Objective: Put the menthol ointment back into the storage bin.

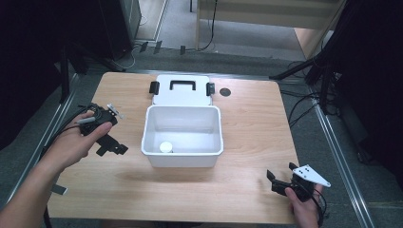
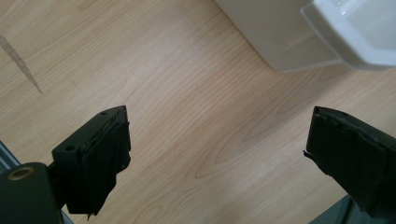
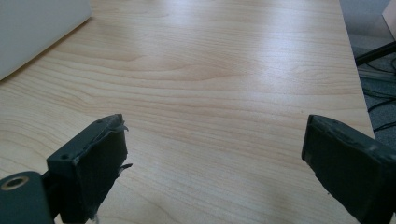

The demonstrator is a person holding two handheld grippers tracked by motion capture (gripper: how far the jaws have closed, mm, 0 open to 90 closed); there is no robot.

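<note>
Our left tongs (image 1: 112,148) hover released at nine o'clock of the white bin (image 1: 182,156), and our right tongs (image 1: 277,181) gape empty at five o'clock. The bin sits mid-tabletop (image 1: 247,123), lid (image 1: 183,97) back, a white disc (image 1: 166,147) inside. We judge a level, straight-down reach safest.

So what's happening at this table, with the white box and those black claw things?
A person holds a claw in each hand over a wooden table. Both are open and grip nothing: the left claw sits beside the open white box, the right claw near the table's front corner. A small white round thing lies inside the box, whose lid is folded back behind it.
</note>
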